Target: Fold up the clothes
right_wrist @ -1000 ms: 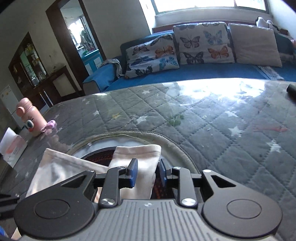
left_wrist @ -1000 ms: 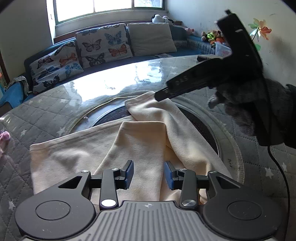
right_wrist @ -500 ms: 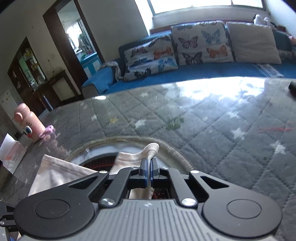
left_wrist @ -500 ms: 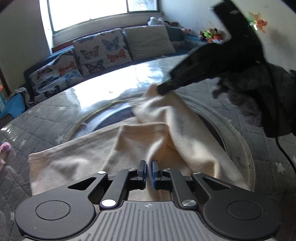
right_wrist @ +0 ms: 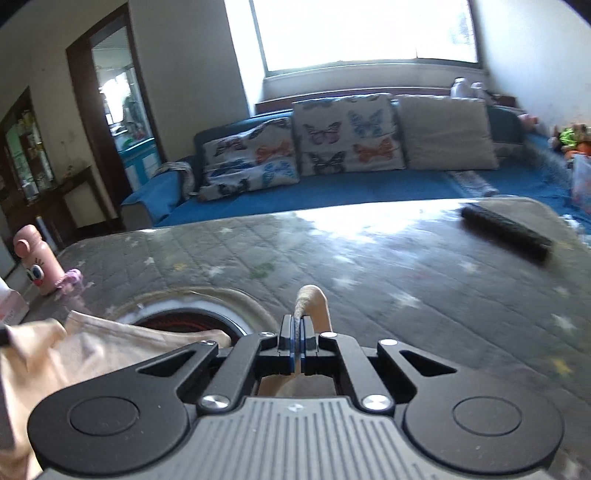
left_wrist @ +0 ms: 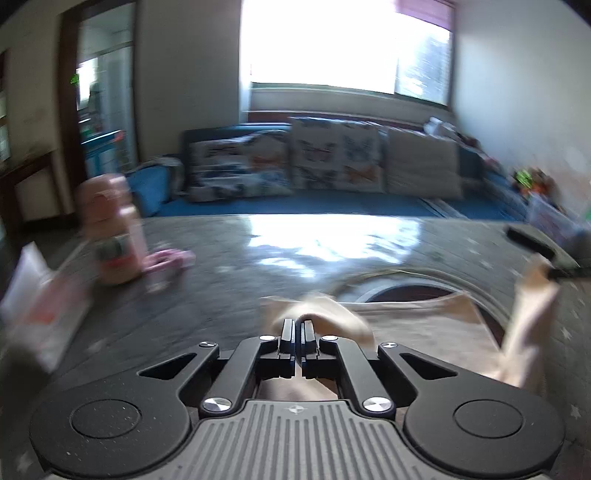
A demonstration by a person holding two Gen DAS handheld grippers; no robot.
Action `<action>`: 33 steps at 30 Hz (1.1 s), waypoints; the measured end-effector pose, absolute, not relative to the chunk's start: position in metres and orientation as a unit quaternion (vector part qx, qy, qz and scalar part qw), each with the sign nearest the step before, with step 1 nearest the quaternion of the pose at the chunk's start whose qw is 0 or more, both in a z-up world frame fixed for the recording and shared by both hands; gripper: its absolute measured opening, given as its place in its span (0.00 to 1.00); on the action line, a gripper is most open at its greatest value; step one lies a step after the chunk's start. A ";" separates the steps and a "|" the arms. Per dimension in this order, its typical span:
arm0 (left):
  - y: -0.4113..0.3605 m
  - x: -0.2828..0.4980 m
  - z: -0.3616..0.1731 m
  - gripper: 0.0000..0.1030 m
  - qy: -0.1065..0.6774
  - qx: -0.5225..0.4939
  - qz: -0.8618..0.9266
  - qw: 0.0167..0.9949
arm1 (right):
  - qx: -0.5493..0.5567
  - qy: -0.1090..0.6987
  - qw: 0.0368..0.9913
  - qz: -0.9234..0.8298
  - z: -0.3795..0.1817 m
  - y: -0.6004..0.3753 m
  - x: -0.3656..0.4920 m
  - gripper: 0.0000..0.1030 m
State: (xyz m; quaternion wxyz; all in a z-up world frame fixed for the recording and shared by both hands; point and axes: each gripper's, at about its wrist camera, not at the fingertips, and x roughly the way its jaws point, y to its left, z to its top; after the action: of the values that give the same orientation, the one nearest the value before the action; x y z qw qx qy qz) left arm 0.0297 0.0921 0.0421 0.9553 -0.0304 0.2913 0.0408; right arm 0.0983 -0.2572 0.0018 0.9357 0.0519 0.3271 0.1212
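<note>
The left gripper (left_wrist: 296, 328) is clamped on a fold of the cream cloth (left_wrist: 424, 332), its jaws pressed together with fabric bunched just past the tips; the right gripper (right_wrist: 300, 325) likewise pinches a raised edge of the cloth (right_wrist: 92, 343), a nub of fabric standing above its closed jaws; the cloth hangs lifted between the two, sagging over the quilt (right_wrist: 406, 266) and the round burner (right_wrist: 177, 321) set into the table; the left view is motion-blurred; farther out, a pink bottle (right_wrist: 35, 266) stands at the left edge with a pink scrunchie (right_wrist: 70, 277) beside it; a black remote (right_wrist: 506, 232) lies at the far right; a blue sofa (right_wrist: 332, 188) with butterfly cushions (right_wrist: 343, 140) sits under the window (right_wrist: 369, 29).
</note>
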 end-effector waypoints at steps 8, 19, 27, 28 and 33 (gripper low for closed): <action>0.165 -0.027 0.025 0.03 0.308 -0.081 0.138 0.938 | 0.056 0.314 0.946 0.054 -0.002 -0.310 0.035 0.02; 0.204 -0.063 -0.017 0.03 0.369 -0.086 0.192 0.905 | 0.084 0.363 0.928 -0.016 -0.039 -0.358 -0.007 0.03; 0.199 -0.070 -0.003 0.14 0.368 -0.061 0.185 0.909 | 0.064 0.349 0.934 -0.034 -0.024 -0.370 -0.018 0.13; 0.195 -0.071 0.000 0.15 0.364 -0.060 0.180 0.912 | 0.065 0.349 0.935 -0.028 -0.023 -0.369 -0.016 0.14; 0.173 -0.077 0.018 0.17 0.344 -0.053 0.145 0.926 | 0.049 0.363 0.930 0.016 -0.031 -0.348 0.000 0.25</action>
State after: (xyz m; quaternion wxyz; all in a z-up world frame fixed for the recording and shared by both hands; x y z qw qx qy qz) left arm -0.0768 0.1729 0.0181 0.9262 -0.0531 0.3441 0.1446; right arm -0.0001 -0.3476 -0.0310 0.9302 0.0493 0.3634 0.0163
